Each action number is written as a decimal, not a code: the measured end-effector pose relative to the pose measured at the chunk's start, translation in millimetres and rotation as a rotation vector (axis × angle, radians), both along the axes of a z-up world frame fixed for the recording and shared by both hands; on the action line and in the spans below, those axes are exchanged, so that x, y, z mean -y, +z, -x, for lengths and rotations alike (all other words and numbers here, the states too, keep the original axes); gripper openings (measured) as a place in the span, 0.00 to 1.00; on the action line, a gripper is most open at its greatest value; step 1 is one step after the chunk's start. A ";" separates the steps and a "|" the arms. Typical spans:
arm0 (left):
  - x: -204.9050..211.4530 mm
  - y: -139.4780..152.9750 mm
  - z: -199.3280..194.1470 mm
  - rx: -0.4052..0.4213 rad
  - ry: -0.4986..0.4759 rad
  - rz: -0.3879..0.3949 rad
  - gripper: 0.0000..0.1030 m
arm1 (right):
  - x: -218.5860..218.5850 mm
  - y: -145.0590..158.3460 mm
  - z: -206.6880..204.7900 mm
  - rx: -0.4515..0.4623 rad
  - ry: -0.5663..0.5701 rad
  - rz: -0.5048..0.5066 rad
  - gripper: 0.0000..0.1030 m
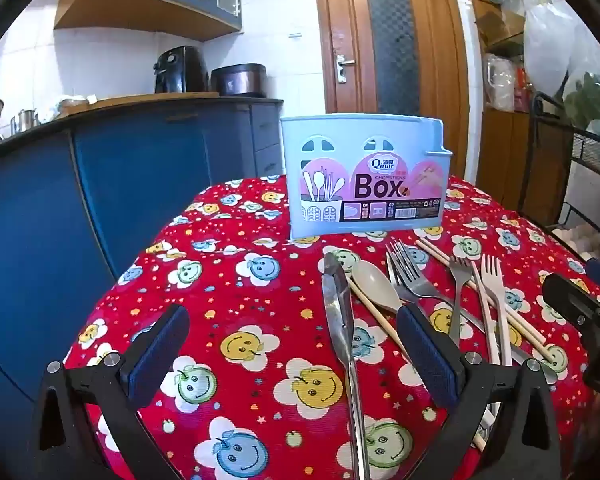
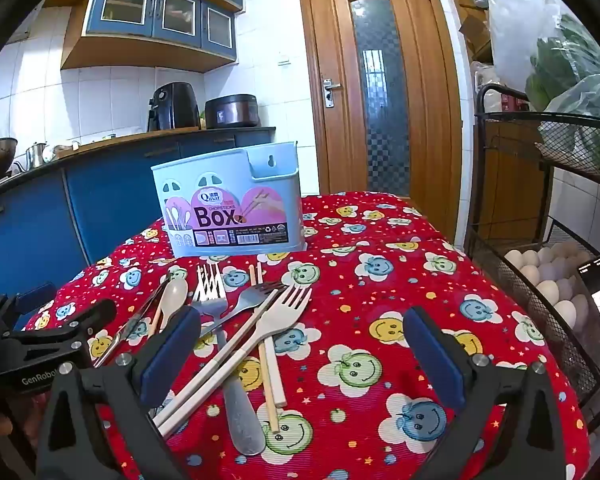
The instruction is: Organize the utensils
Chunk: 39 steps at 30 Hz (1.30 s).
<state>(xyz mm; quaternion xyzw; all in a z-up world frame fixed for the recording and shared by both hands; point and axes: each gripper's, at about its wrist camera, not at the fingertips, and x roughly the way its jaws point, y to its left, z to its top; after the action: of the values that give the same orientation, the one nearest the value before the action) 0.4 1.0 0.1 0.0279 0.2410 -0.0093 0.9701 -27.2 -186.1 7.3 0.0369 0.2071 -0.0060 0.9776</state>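
I held my left hand-held gripper (image 1: pixel 292 350) with its jaws spread wide apart and nothing clamped, hovering low over the bench (image 1: pixel 236 280) with its red smiley-face cloth. The pale blue chopsticks box (image 1: pixel 364 178) stood upright toward the far edge of the bench, its pink label facing me. In front of the box lay the loose utensils: a steel knife (image 1: pixel 340 320) ran from just before the box toward me, passing between my left jaws without touching either pad, and beside it, to the right, lay a beige spoon (image 1: pixel 374 284) over a wooden chopstick. Farther right of the knife were the steel forks (image 1: pixel 410 276) and a cream fork (image 1: pixel 494 292), crossed in a heap with more chopsticks. My right hand-held gripper (image 2: pixel 300 356) was likewise wide apart and empty, hanging in front of the box, with the cream fork (image 2: pixel 276 316) and a chopstick (image 2: pixel 270 376) lying under the gap between its jaws.
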 end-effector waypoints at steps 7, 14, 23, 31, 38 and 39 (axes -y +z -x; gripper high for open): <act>3.1 0.3 -0.8 0.002 -0.001 -0.016 1.00 | -0.1 0.1 0.1 0.000 0.000 0.002 1.00; 2.0 -0.4 -0.6 0.000 0.000 -0.003 1.00 | 0.0 -0.3 0.0 0.000 0.000 0.002 1.00; 1.1 -0.2 -0.7 0.000 0.000 0.001 1.00 | -0.1 -0.6 -0.5 -0.002 0.000 0.002 1.00; 0.7 -0.3 -0.8 0.000 0.000 0.002 1.00 | 0.2 -0.7 -0.8 -0.003 0.000 0.002 1.00; 0.5 -0.1 -0.9 0.000 0.000 0.002 1.00 | 0.2 -0.9 -0.6 -0.004 0.000 0.001 1.00; 0.4 -0.1 -0.9 0.000 0.000 0.002 1.00 | 0.2 -0.9 -0.7 -0.004 0.000 0.001 1.00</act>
<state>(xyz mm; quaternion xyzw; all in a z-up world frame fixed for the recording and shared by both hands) 1.3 0.5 0.0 0.0270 0.2409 -0.0096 0.9701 -26.5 -186.3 6.4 0.0363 0.2092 -0.0061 0.9772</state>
